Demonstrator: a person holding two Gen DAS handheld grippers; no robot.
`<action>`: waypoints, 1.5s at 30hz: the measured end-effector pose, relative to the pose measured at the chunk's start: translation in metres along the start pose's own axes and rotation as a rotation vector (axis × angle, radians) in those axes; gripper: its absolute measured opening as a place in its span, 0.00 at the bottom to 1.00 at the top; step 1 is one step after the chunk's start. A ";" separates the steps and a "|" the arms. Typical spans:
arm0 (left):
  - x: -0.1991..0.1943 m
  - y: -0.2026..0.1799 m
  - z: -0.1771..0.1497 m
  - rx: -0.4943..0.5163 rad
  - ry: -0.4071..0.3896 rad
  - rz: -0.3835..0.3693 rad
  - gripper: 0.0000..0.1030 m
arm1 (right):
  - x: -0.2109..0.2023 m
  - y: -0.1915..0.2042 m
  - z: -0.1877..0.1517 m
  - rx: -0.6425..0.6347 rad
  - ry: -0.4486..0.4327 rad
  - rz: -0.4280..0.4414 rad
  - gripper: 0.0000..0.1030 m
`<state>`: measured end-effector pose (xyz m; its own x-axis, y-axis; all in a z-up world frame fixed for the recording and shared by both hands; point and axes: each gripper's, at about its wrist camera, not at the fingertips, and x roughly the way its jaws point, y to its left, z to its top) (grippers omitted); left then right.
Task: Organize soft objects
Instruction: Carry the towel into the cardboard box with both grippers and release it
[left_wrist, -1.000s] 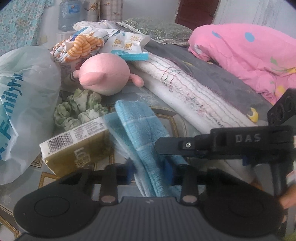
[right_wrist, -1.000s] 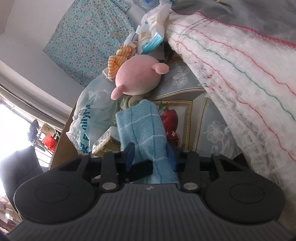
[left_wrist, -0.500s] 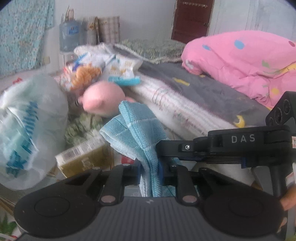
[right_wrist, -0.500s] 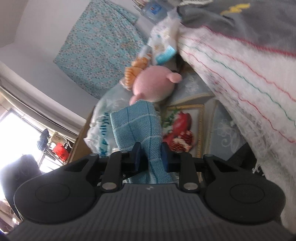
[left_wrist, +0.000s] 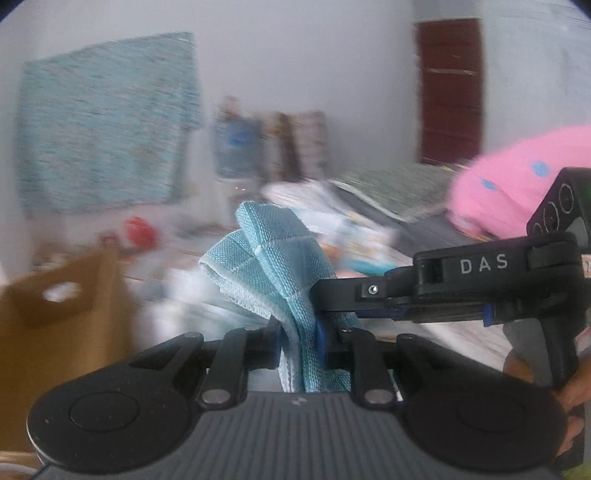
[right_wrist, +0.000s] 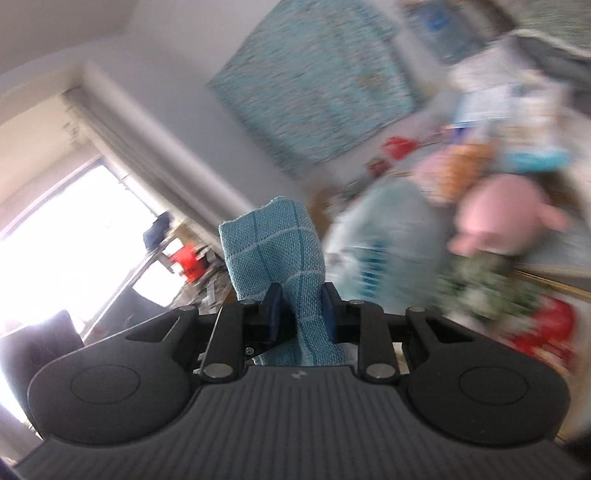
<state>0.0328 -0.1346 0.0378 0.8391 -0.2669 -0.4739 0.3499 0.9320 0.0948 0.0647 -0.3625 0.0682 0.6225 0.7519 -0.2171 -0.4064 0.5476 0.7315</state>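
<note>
Left wrist view: the left tongs (left_wrist: 298, 338) were clamped on a light blue woven cloth (left_wrist: 271, 258). The cloth stood up out of the pinch in loose folds, with a hemmed edge curling over to the left, and a short length hung below the pads. The right tongs (left_wrist: 334, 295) reached in from the right edge, their arm lettered "DAS", and their tips met the same cloth just right of the left pinch; the contact itself was hidden by fabric. A hand (left_wrist: 569, 387) gripped that tool's handle at the lower right. The background was motion-blurred: a brown paper bag (left_wrist: 62, 314) with a cut handle at the left, a teal patterned fabric (left_wrist: 107, 122) hanging on the wall, a dark red door (left_wrist: 448, 92), and a pink spotted quilt (left_wrist: 513, 188) on the bed at the right.

Right wrist view: the right tongs (right_wrist: 301, 310) were clamped on the cloth (right_wrist: 273, 243), both blue pads pressed against its sides. The cloth rose above the pads as a rolled, folded column and was held in the air, clear of the counter. To the right, blurred, lay a pink plush toy (right_wrist: 502, 218), a pale plastic bag (right_wrist: 384, 236) with blue print and a bunch of green fabric (right_wrist: 480, 284). A bright window (right_wrist: 74, 236) filled the left.
</note>
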 end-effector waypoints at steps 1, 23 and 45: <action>-0.004 0.012 0.005 -0.007 -0.006 0.038 0.18 | 0.017 0.009 0.008 -0.013 0.026 0.027 0.22; 0.158 0.324 0.037 -0.023 0.502 0.515 0.19 | 0.473 0.069 0.032 0.281 0.530 -0.019 0.23; 0.206 0.320 -0.003 0.166 0.660 0.633 0.51 | 0.550 0.050 -0.027 0.456 0.585 -0.159 0.47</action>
<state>0.3163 0.1093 -0.0321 0.5050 0.5206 -0.6884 0.0056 0.7956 0.6058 0.3686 0.0885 -0.0323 0.1430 0.8182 -0.5569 0.0549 0.5553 0.8299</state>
